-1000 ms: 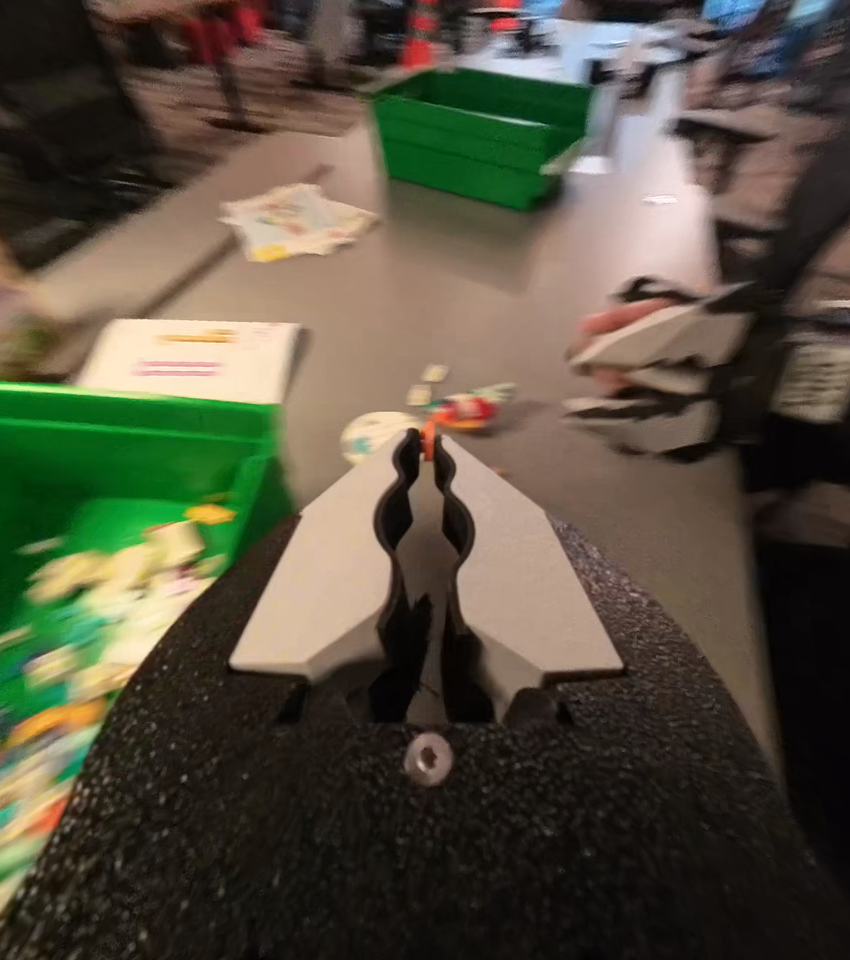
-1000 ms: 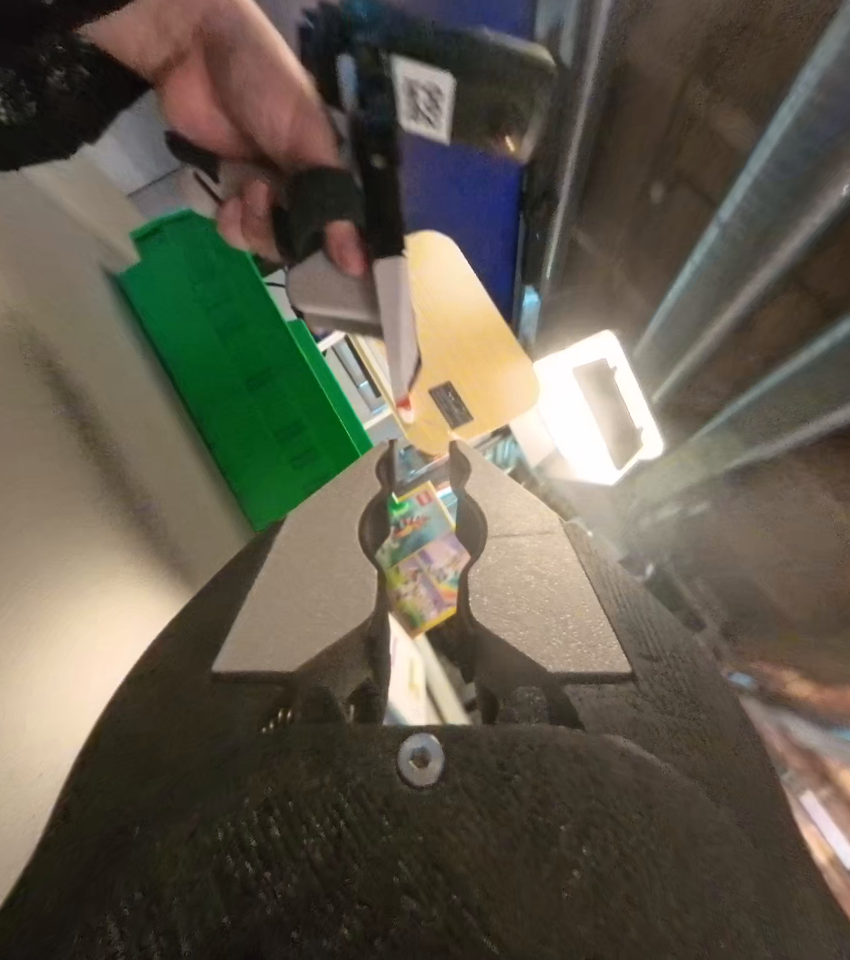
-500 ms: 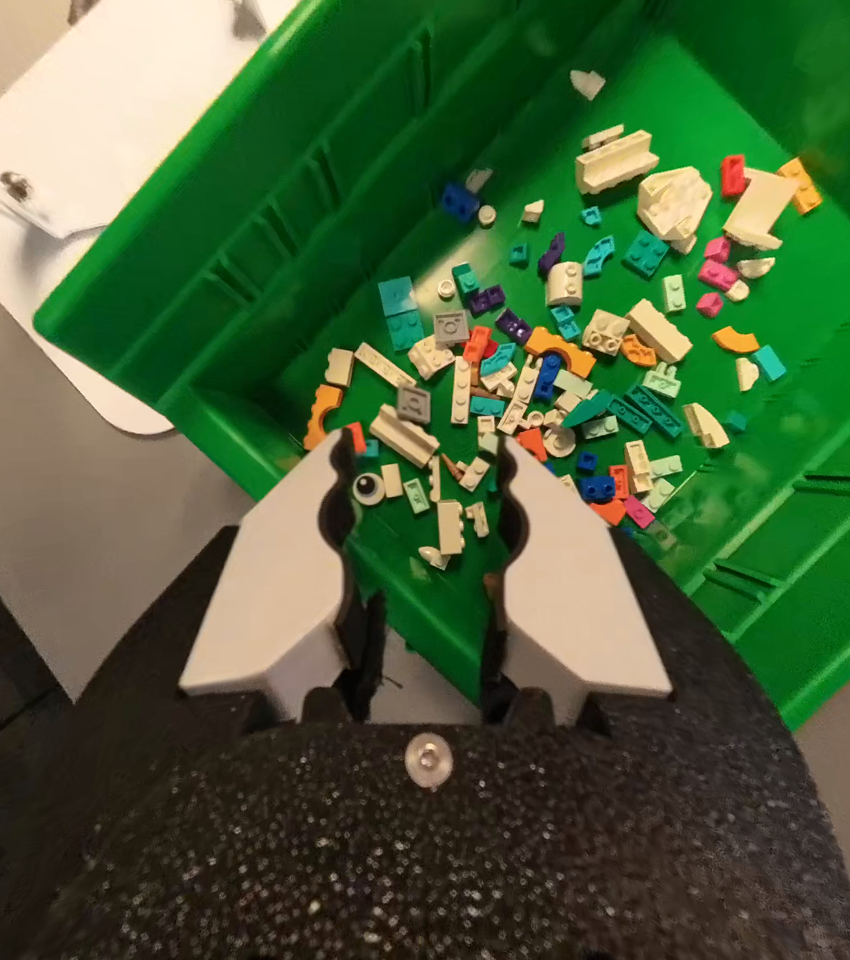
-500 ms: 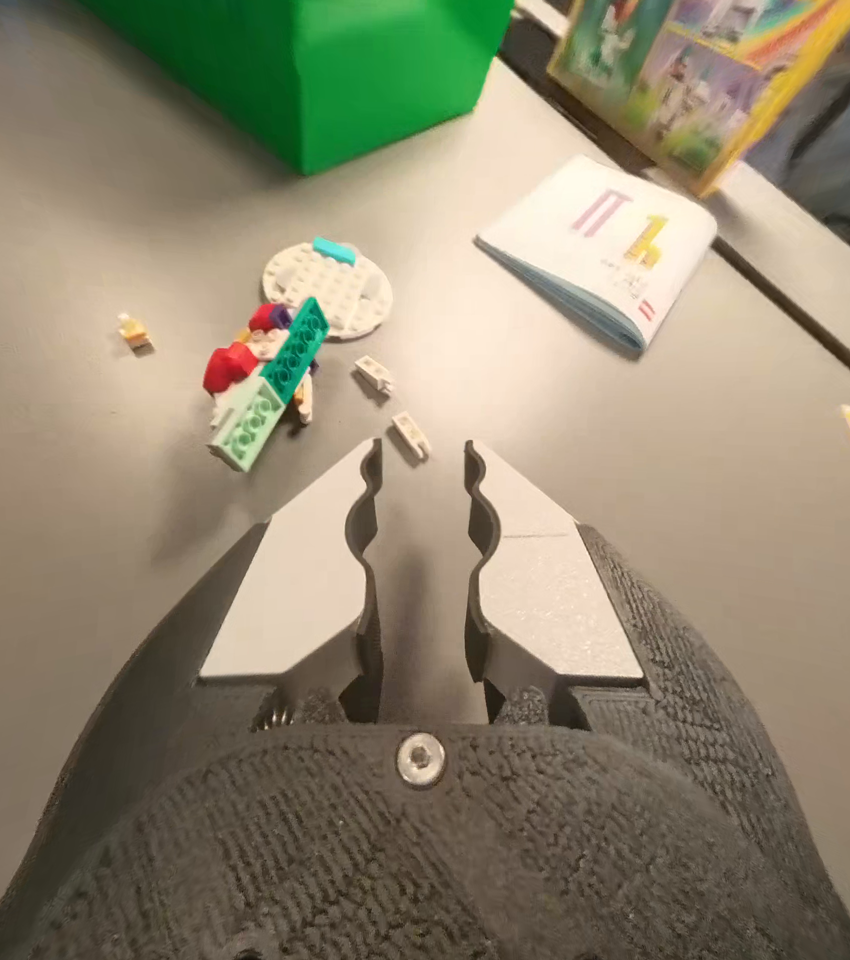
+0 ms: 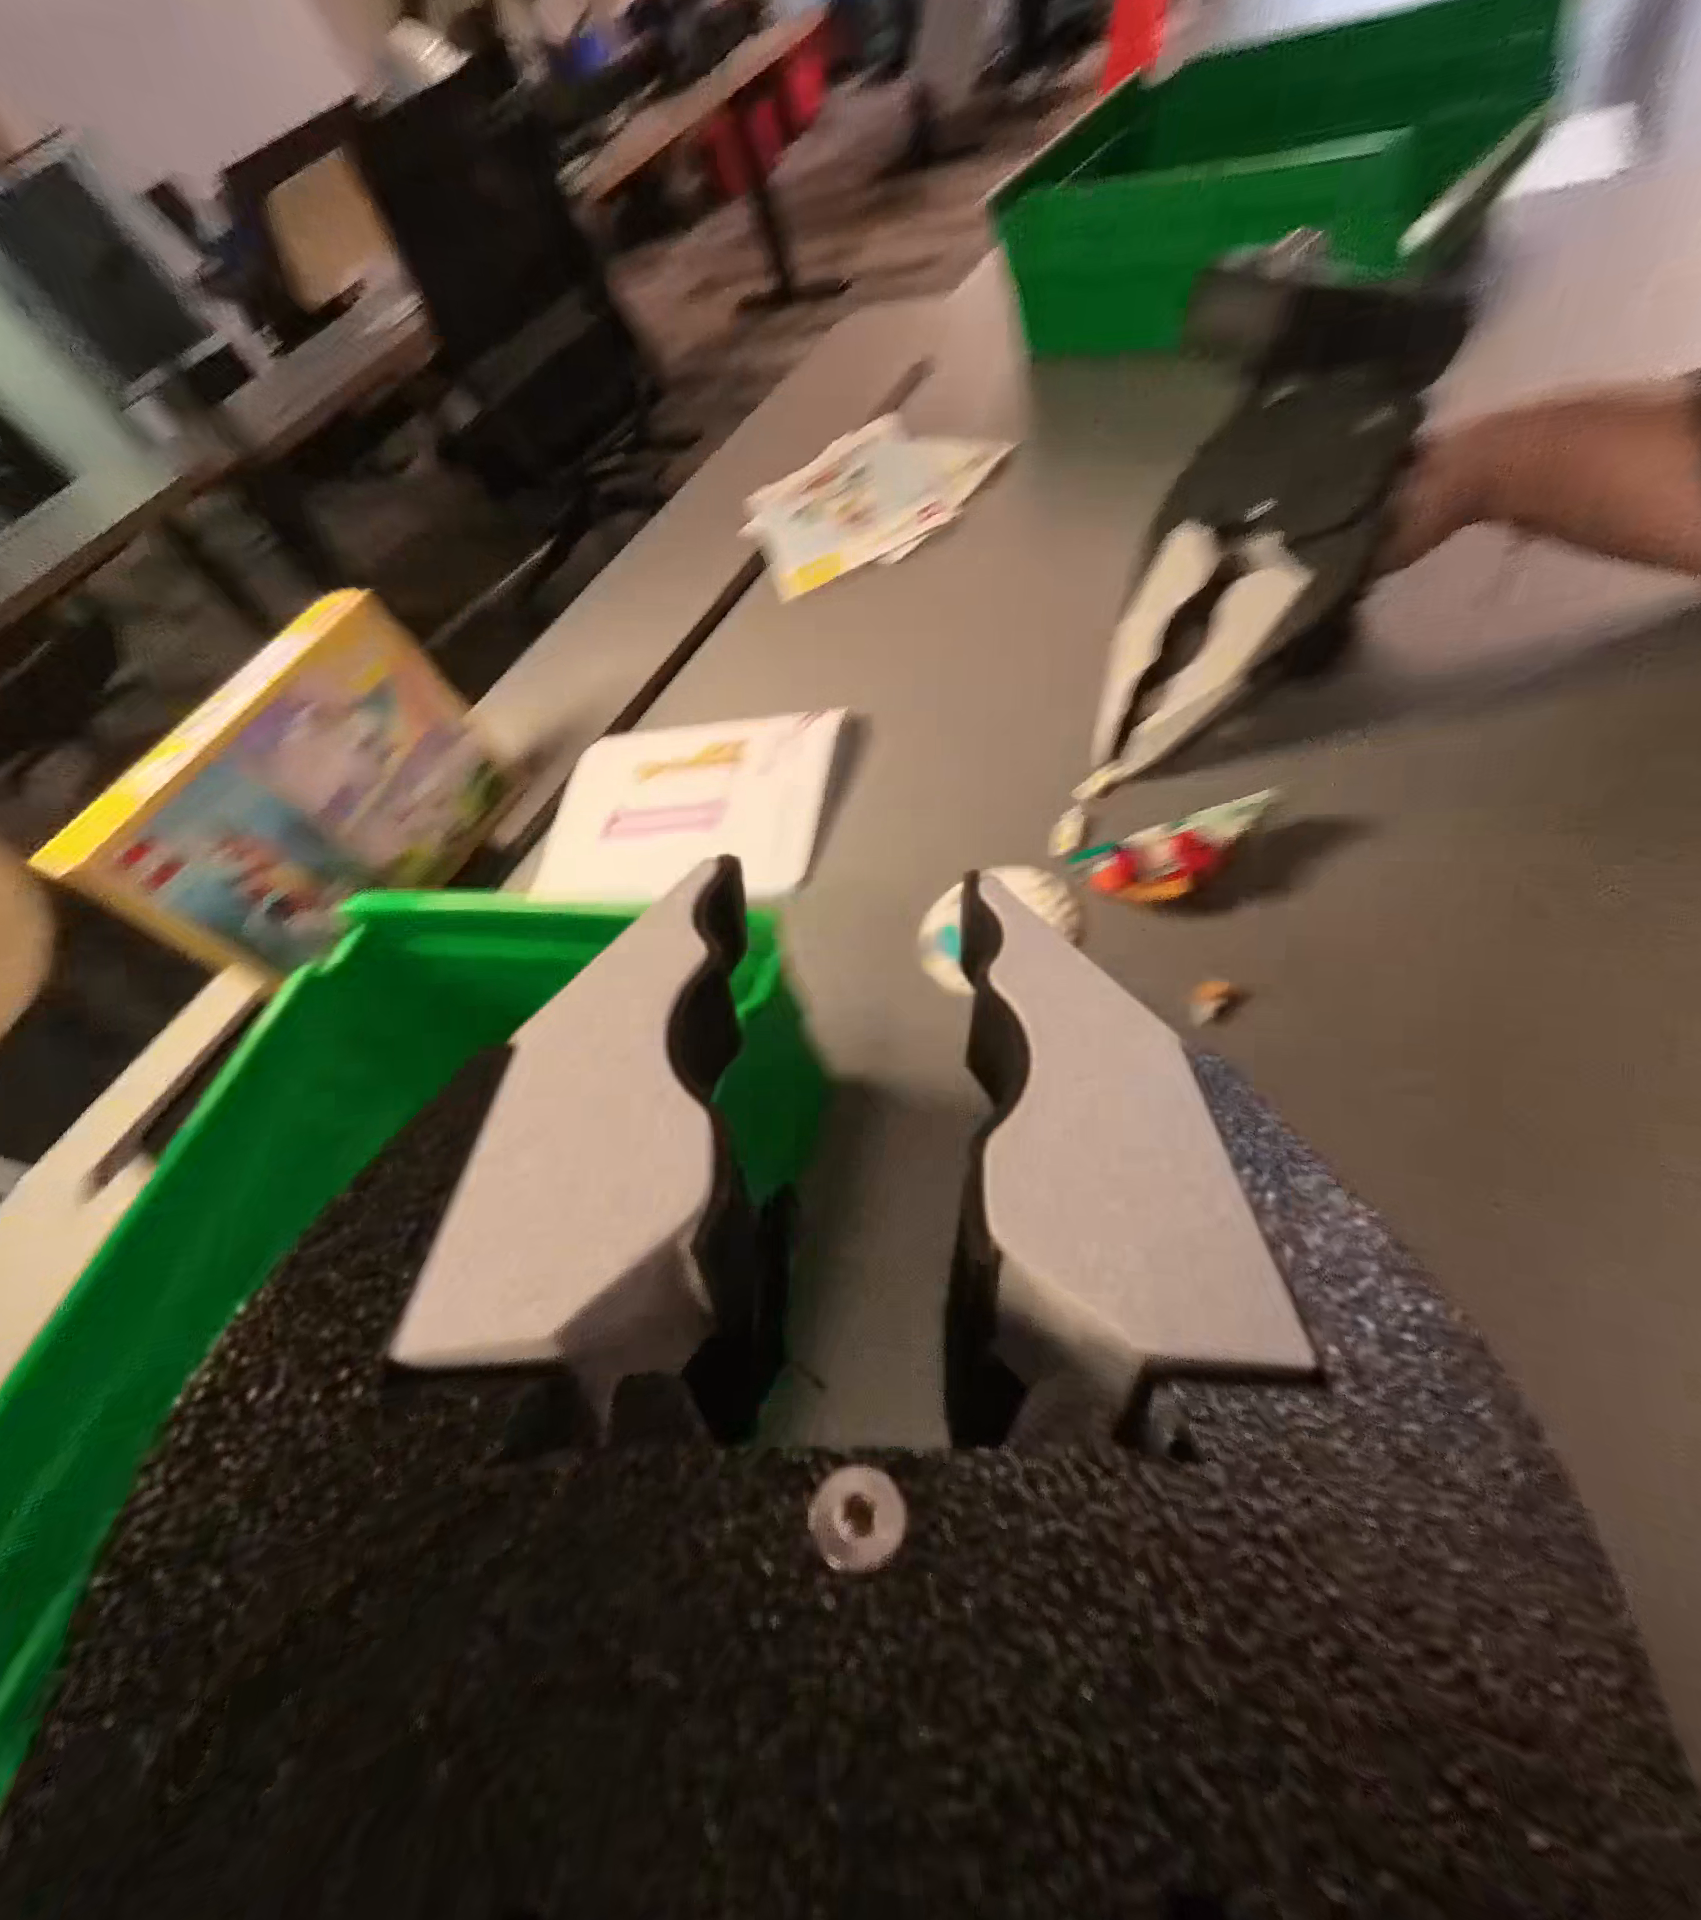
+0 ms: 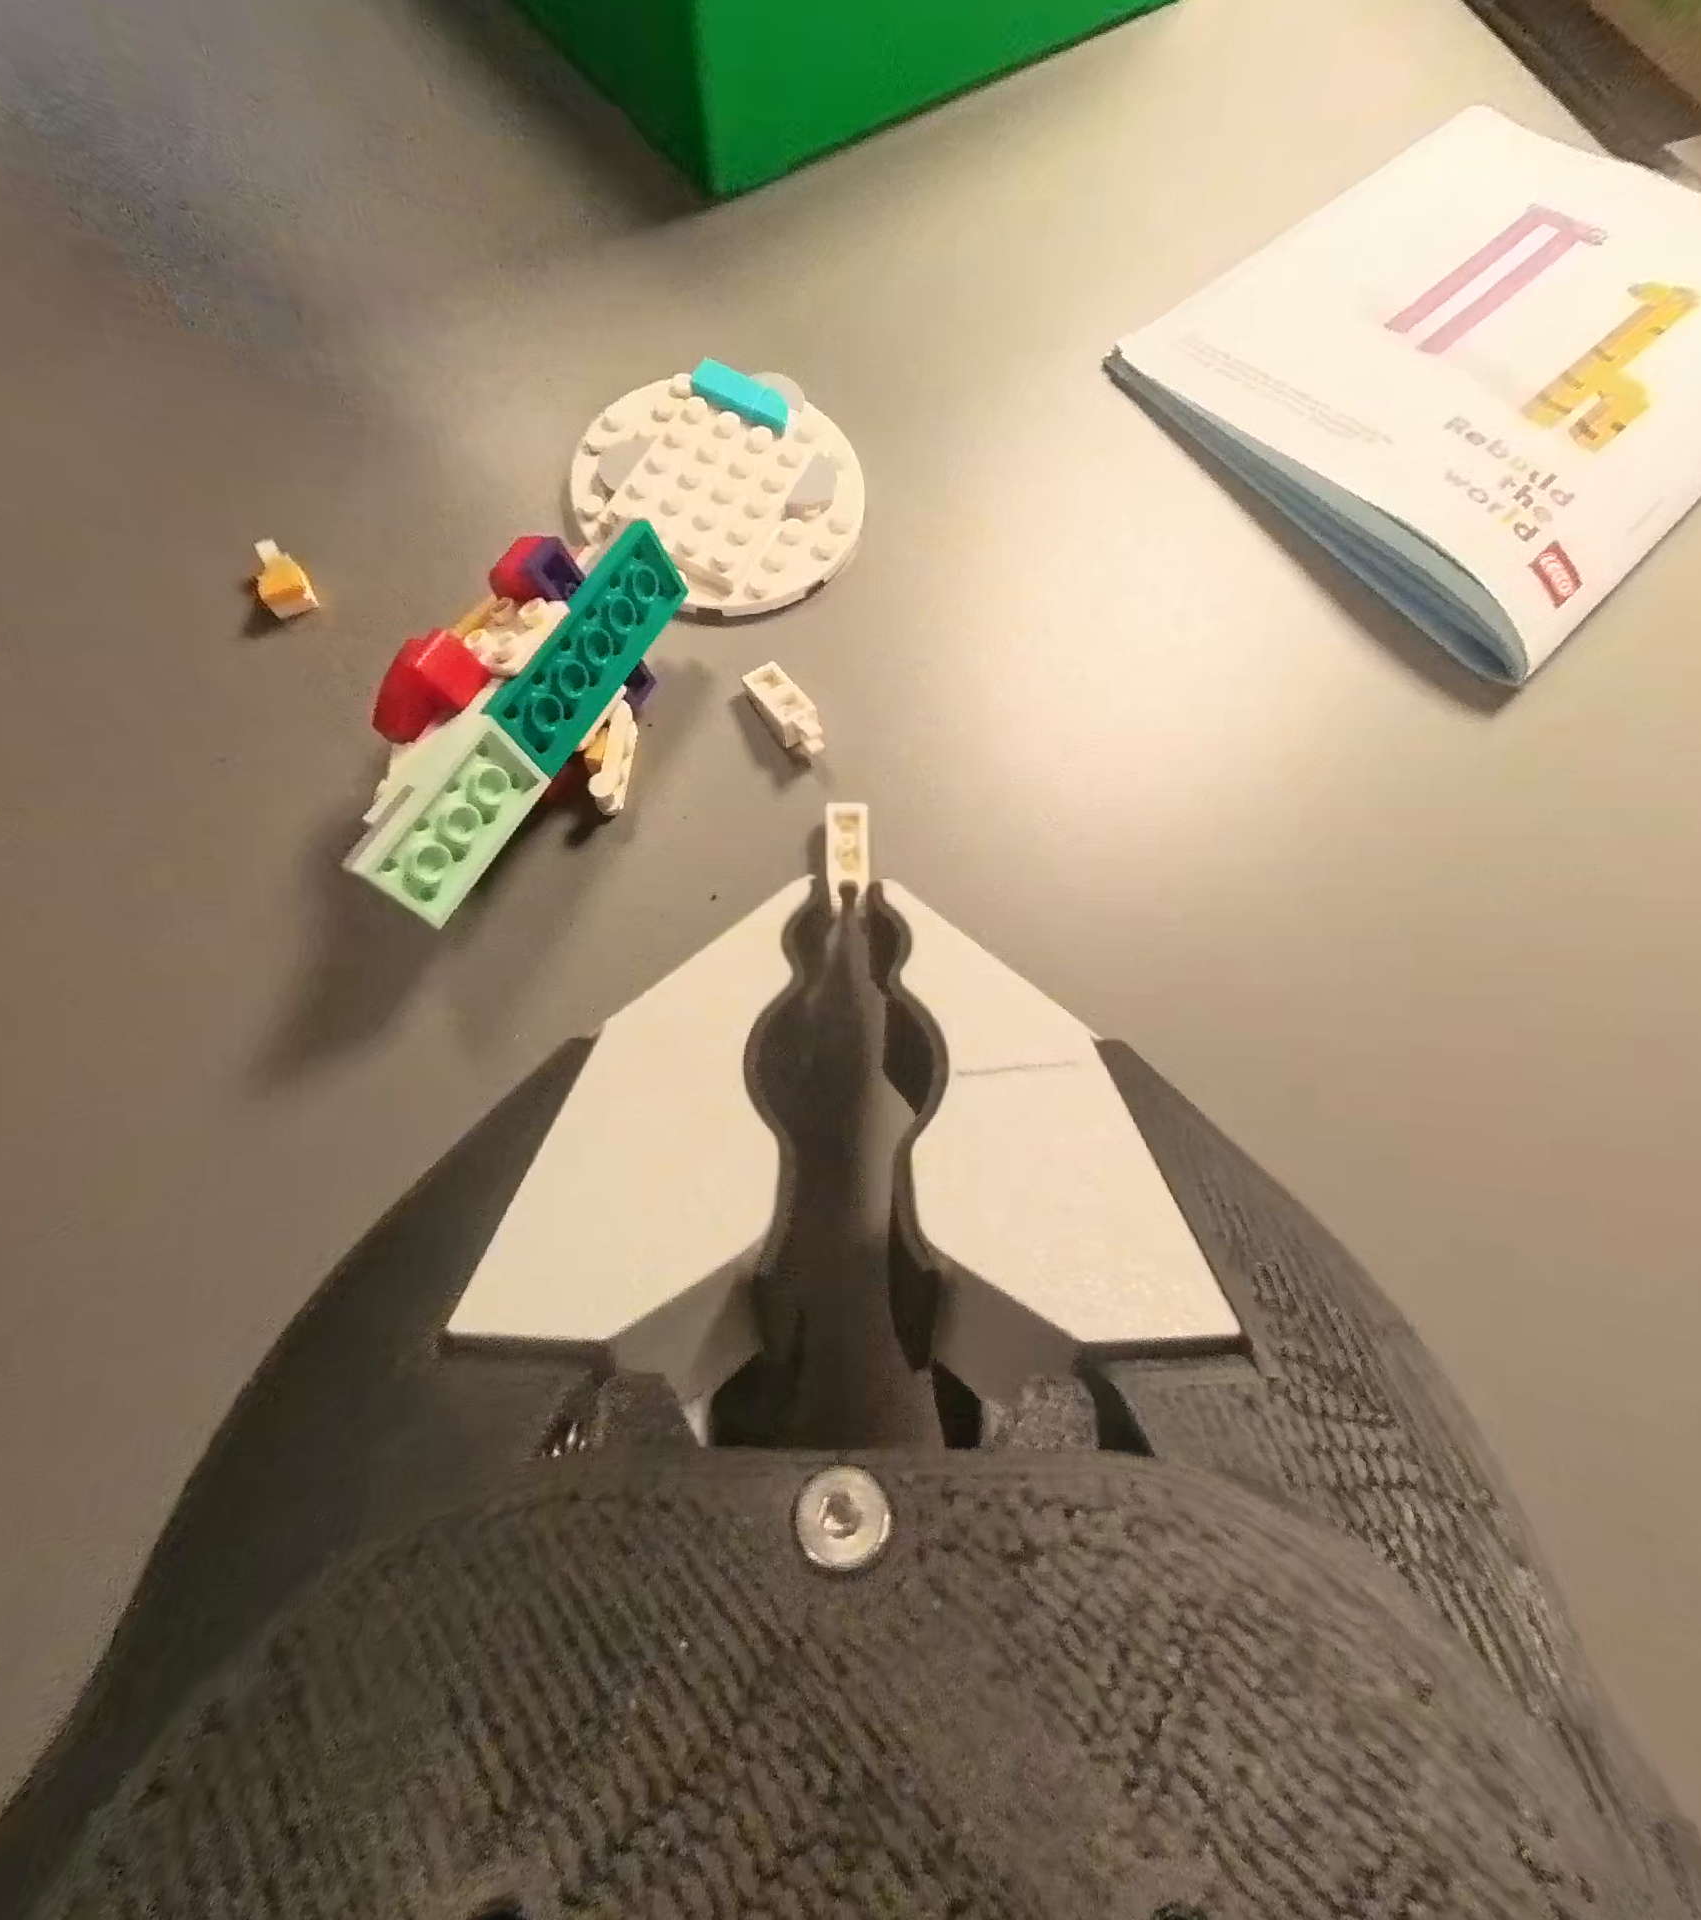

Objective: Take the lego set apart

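Observation:
My right gripper point(image 6: 846, 889) is shut on the end of a small white lego piece point(image 6: 848, 844), low over the grey table point(image 6: 1241, 935). To its left lies the lego set point(image 6: 524, 707), a cluster with teal, mint and red bricks. Beyond that is a white round plate point(image 6: 721, 499) carrying a turquoise piece point(image 6: 737, 393). A second small white piece point(image 6: 781, 707) and a tiny orange piece point(image 6: 285, 584) lie loose. My left gripper point(image 5: 846, 878) is open and empty over the near green bin's edge point(image 5: 202, 1143). The left wrist view shows the right gripper point(image 5: 1199, 644) and the set point(image 5: 1158, 857).
A white booklet point(image 6: 1511, 395) lies to the right, also in the left wrist view point(image 5: 711, 800). A green bin's corner point(image 6: 825, 83) stands behind the plate. A second green bin point(image 5: 1241, 239) is at the far end of the table. Leaflets point(image 5: 877, 499) and a yellow box point(image 5: 285, 790) are at the left. Across from one pair of fingers to the other is roughly 25 cm.
My left gripper, shut on a small orange piece, opened over the bin of loose bricks and swung back towards the table, empty. My right gripper came down and closed on the small white piece.

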`<state>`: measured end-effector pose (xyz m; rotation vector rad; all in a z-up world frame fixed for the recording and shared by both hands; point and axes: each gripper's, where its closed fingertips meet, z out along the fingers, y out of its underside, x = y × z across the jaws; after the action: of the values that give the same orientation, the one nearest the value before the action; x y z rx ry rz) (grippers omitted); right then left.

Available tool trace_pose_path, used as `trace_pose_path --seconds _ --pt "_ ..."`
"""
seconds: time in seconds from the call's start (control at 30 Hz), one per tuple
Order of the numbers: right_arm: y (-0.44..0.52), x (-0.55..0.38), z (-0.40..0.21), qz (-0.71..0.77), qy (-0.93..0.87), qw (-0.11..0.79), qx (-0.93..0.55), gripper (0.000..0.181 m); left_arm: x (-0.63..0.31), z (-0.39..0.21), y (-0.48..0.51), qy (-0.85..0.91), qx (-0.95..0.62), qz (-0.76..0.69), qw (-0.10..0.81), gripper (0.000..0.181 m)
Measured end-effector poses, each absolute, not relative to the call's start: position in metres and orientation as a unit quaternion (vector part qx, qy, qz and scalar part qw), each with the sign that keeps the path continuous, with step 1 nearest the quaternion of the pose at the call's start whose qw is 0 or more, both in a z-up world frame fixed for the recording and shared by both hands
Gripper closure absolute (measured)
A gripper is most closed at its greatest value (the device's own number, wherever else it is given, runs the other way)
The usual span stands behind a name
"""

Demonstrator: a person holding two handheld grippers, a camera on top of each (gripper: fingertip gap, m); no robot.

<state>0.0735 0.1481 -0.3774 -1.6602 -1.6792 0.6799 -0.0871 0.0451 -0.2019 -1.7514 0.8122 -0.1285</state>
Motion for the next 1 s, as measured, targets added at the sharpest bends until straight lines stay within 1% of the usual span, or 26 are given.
trace_pose_path --seconds 0.07,0.13,0.17,0.23,0.3,0.33,0.4,0.47,0.53,0.63,0.7,0.8,0.83,0.93,0.97,1.0 --pt "0.145 0.072 -0.373 0.224 -0.672 0.384 -0.592 0.176 -0.049 -0.206 0.042 0.361 -0.727 -0.120 0.571 0.146" --pt "0.138 0.065 -0.358 0.178 -0.696 0.476 -0.507 0.176 -0.023 -0.220 0.045 0.357 -0.730 -0.179 0.554 0.145" --pt "0.131 0.060 -0.346 0.153 -0.701 0.524 -0.459 0.176 -0.013 -0.229 0.048 0.349 -0.737 -0.205 0.541 0.141" --pt "0.115 0.050 -0.316 0.081 -0.694 0.626 -0.347 0.176 0.000 -0.244 0.059 0.308 -0.749 -0.251 0.530 0.125" --pt "0.094 0.043 -0.292 -0.004 -0.676 0.700 -0.230 0.176 0.014 -0.261 0.062 0.281 -0.747 -0.308 0.518 0.129" --pt "0.083 0.040 -0.285 -0.048 -0.667 0.723 -0.175 0.176 0.019 -0.272 0.061 0.279 -0.750 -0.320 0.507 0.133" --pt "0.065 0.035 -0.285 -0.105 -0.669 0.729 -0.101 0.176 0.025 -0.285 0.058 0.293 -0.743 -0.316 0.512 0.140" --pt "0.054 0.032 -0.287 -0.113 -0.671 0.729 -0.074 0.176 0.030 -0.282 0.052 0.314 -0.720 -0.307 0.537 0.147" --pt "0.049 0.031 -0.287 -0.108 -0.670 0.732 -0.067 0.176 0.030 -0.282 0.050 0.331 -0.712 -0.281 0.552 0.153" --pt "0.046 0.030 -0.285 -0.110 -0.668 0.734 -0.060 0.176 0.027 -0.292 0.053 0.339 -0.729 -0.239 0.545 0.151" --pt "0.043 0.030 -0.285 -0.111 -0.666 0.736 -0.054 0.176 0.029 -0.294 0.052 0.338 -0.727 -0.246 0.544 0.152" --pt "0.041 0.030 -0.287 -0.109 -0.668 0.734 -0.049 0.176 0.033 -0.293 0.049 0.333 -0.719 -0.274 0.545 0.165" --pt "0.040 0.029 -0.288 -0.108 -0.669 0.734 -0.049 0.176 0.035 -0.294 0.047 0.337 -0.717 -0.278 0.543 0.176" --pt "0.040 0.028 -0.289 -0.099 -0.668 0.736 -0.052 0.175 0.034 -0.296 0.045 0.361 -0.720 -0.258 0.534 0.178" --pt "0.040 0.028 -0.287 -0.088 -0.662 0.742 -0.063 0.169 0.028 -0.292 0.048 0.362 -0.718 -0.238 0.544 0.178" --pt "0.042 0.028 -0.283 -0.071 -0.653 0.749 -0.080 0.155 0.020 -0.284 0.053 0.360 -0.711 -0.215 0.564 0.178"
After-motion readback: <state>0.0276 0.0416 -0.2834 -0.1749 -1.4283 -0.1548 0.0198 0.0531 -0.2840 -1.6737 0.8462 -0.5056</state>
